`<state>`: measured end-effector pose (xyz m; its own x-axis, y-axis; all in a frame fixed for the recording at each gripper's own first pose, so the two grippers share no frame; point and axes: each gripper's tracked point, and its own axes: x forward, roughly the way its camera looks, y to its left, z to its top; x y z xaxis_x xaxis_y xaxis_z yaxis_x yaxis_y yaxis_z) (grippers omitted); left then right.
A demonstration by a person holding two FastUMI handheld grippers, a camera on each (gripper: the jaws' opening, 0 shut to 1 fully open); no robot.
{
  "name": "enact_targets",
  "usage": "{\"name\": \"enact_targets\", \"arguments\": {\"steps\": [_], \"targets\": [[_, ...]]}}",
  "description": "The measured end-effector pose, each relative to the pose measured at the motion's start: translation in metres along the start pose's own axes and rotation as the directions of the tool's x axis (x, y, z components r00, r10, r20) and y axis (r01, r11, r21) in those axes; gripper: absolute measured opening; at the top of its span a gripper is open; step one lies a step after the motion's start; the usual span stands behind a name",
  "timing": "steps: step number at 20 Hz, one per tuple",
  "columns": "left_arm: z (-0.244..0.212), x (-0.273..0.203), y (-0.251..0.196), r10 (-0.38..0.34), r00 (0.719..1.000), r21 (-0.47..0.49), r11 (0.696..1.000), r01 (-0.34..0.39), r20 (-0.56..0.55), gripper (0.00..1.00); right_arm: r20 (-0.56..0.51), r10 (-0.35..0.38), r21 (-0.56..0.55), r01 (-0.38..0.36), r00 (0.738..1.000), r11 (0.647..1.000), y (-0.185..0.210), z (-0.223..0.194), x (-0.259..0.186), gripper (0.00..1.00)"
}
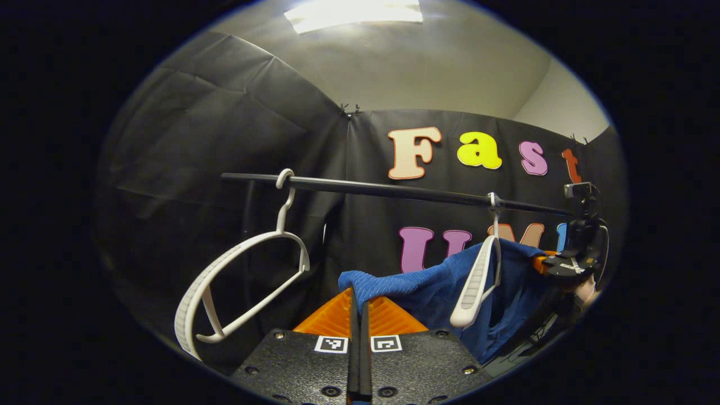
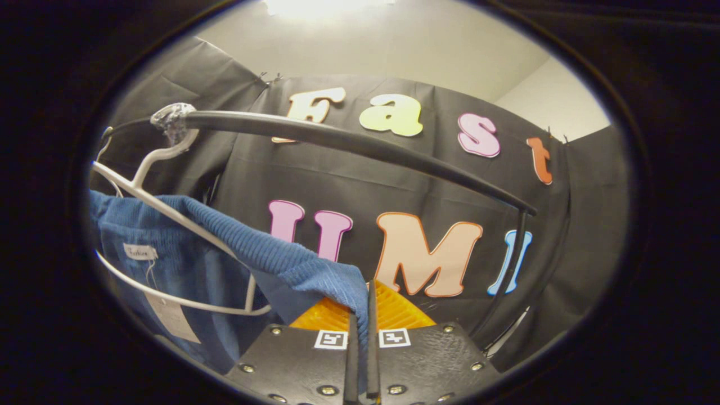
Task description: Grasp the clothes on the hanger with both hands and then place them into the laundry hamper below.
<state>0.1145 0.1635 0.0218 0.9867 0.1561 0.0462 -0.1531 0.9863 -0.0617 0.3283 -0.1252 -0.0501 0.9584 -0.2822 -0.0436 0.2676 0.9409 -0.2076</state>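
A blue ribbed garment [image 1: 433, 289] hangs on a white hanger [image 1: 478, 278] from the black rail [image 1: 394, 191]. My left gripper [image 1: 359, 306] is shut on the garment's near shoulder edge, with the cloth running out from between its fingers. In the right gripper view the same blue garment [image 2: 270, 256] drapes over its hanger [image 2: 169, 214], and my right gripper [image 2: 363, 304] is shut on its other shoulder. That right gripper [image 1: 574, 264] is also seen far right in the left gripper view, at the garment's far end. The hamper is hidden.
A second white hanger [image 1: 242, 281], bare, hangs from the rail's left end. The rail [image 2: 349, 146] bends down into an upright post [image 2: 512, 264] on the right. A paper tag [image 2: 171, 318] dangles inside the garment.
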Motion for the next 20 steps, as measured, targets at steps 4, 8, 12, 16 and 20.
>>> {"name": "enact_targets", "arguments": {"steps": [4,8,12,16,20], "targets": [[-0.01,0.006,-0.005,-0.019,1.0,-0.052,0.998,0.018,-0.012,0.0,0.013,-0.025,0.015,0.025,1.0,1.0,0.0,-0.005,0.012,0.06],[-0.019,0.013,0.0,-0.018,1.0,-0.144,0.99,0.014,-0.025,0.0,0.011,-0.021,0.049,0.02,1.0,0.999,0.006,-0.02,0.033,0.06],[-0.027,0.017,0.001,-0.011,0.999,-0.158,0.987,0.004,-0.044,0.0,0.008,-0.015,0.059,0.015,1.0,0.998,0.014,-0.028,0.05,0.06],[-0.034,0.018,-0.005,-0.011,0.998,-0.143,0.99,0.002,-0.065,0.0,-0.03,-0.012,0.079,0.015,0.999,0.997,0.021,-0.052,0.065,0.06],[-0.048,0.018,-0.01,-0.01,0.995,-0.131,0.991,-0.003,-0.099,0.0,-0.098,0.008,0.109,0.002,0.995,0.994,0.03,-0.087,0.068,0.06]]}}
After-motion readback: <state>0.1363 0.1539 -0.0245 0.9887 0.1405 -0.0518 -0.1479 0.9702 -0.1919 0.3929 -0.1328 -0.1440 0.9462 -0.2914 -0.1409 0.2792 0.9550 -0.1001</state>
